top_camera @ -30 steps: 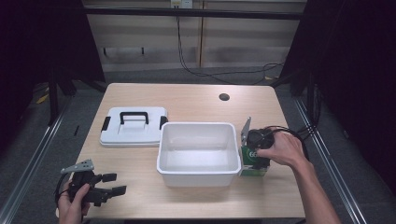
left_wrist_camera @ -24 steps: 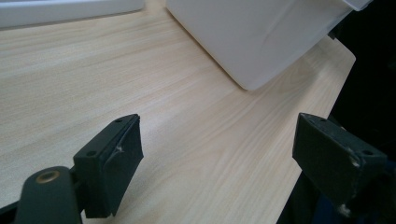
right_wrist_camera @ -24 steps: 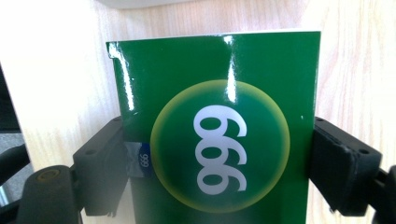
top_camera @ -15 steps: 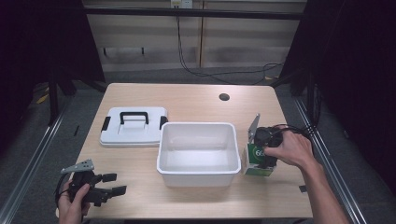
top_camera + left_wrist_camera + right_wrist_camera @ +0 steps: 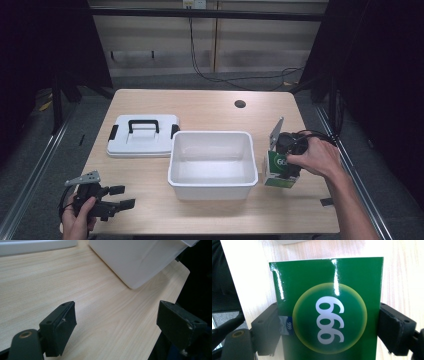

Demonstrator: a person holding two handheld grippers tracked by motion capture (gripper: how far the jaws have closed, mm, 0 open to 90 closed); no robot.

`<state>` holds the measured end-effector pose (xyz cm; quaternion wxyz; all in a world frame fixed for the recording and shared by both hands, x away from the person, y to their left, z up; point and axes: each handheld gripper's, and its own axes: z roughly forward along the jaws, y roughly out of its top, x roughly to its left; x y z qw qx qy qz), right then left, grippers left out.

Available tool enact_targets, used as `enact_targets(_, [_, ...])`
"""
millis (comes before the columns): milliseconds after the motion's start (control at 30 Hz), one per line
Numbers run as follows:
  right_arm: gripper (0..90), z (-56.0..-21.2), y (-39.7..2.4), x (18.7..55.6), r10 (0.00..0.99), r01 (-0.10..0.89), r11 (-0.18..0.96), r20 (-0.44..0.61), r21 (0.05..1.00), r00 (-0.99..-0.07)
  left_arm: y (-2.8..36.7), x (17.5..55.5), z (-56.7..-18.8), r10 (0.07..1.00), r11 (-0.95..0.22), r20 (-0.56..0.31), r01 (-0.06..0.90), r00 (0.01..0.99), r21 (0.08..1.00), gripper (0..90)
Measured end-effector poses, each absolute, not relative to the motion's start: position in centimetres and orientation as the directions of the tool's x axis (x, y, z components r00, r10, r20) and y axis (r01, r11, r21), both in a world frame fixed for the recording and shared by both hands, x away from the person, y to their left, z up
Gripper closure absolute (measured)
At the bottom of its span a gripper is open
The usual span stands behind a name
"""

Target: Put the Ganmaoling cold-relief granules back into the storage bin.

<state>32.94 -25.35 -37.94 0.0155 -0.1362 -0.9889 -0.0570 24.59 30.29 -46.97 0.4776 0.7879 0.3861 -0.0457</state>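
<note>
My right gripper [image 5: 286,167] clamps the glossy green cardboard box with a white "999" mark [image 5: 327,307]; both jaws press its side faces in the right gripper view. In the high view the box [image 5: 276,170] stands on the light wooden table [image 5: 210,107], just beside the white rectangular plastic tub [image 5: 212,162], at the tub's 3 o'clock. My right hand [image 5: 315,157] holds the gripper from above. My left gripper [image 5: 120,196] sits at the table's 7 o'clock corner, jaws spread wide with nothing between them; bare table [image 5: 100,315] shows there. The white plastic lid with a black handle [image 5: 142,135] lies flat at the tub's 10 o'clock.
</note>
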Motion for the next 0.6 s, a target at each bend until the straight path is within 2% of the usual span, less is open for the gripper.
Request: enact_targets(600, [16.1, -35.6, -26.1, 32.5, 0.288, 0.284, 0.943, 0.004, 0.171, -0.958, 30.3, 24.6, -47.0, 0.564, -0.239, -0.445, 0.654, 0.696, 0.718, 16.0])
